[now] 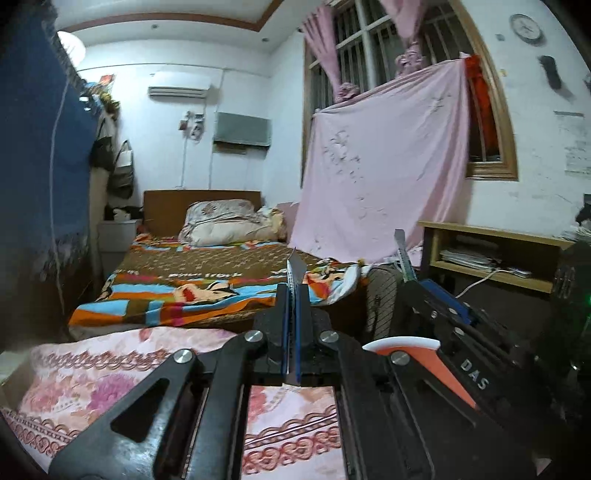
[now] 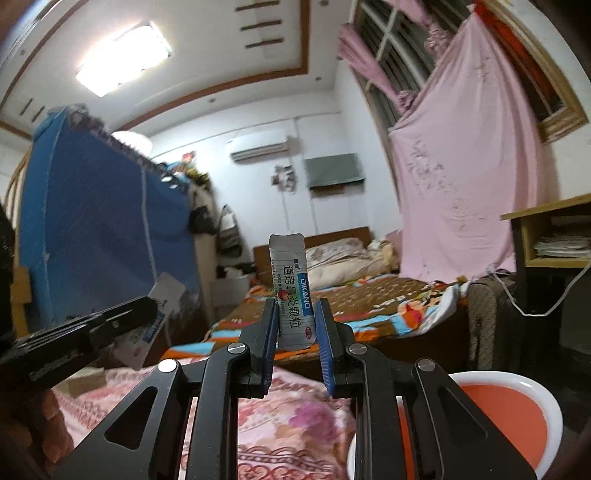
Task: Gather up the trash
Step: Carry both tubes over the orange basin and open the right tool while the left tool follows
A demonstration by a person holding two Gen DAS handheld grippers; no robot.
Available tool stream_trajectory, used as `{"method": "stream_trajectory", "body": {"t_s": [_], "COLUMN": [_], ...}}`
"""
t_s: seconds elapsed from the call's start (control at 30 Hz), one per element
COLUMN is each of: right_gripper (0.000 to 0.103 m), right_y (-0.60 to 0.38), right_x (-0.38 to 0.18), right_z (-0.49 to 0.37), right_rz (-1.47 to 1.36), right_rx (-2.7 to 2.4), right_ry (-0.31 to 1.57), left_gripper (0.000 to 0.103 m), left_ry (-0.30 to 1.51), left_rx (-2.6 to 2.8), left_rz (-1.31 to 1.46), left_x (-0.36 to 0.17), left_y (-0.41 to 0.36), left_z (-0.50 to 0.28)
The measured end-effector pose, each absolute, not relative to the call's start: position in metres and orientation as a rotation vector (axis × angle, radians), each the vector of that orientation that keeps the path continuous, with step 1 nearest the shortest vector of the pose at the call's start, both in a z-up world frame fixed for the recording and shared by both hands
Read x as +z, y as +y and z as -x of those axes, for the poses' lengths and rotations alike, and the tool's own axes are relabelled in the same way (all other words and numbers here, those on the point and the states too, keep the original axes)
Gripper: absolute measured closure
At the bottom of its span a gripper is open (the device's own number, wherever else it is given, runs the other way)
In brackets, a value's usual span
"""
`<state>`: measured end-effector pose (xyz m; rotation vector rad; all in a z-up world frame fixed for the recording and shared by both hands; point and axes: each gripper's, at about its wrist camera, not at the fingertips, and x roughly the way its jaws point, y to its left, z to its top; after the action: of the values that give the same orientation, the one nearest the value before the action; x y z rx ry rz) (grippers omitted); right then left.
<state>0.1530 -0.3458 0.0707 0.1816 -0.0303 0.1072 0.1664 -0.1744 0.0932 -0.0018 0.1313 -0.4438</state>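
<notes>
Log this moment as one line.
left gripper: shut on packet | right gripper: shut on sachet | bin: below right

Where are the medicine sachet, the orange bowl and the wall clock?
medicine sachet (image 2: 291, 291): right wrist view, printed front.
orange bowl (image 2: 517, 417): right wrist view, orange inside.
wall clock (image 1: 526, 26): left wrist view, dial.

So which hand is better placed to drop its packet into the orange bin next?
Probably the right. The right gripper holds its packet with the orange bin open just below and beside it. The left gripper, gripping a packet too, sits farther from it.
</notes>
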Motion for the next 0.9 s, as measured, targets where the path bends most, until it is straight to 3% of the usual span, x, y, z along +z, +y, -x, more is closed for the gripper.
{"method": "stream_trajectory", "body": {"t_s": [0.9], "right_gripper": [0.084], "right_y": [-0.418], "right_x": [0.054], "right_z": [-0.152], "right_rz": [-0.375], "right_rx": [-0.133], "right_ry": [0.05], "left_gripper": [0.103], "left_ry": [0.221], "left_rx": [-0.654], "left_rz": [-0.049], "left_x": [0.08], "left_y": [-0.245], "left_z": [-0.173]}}
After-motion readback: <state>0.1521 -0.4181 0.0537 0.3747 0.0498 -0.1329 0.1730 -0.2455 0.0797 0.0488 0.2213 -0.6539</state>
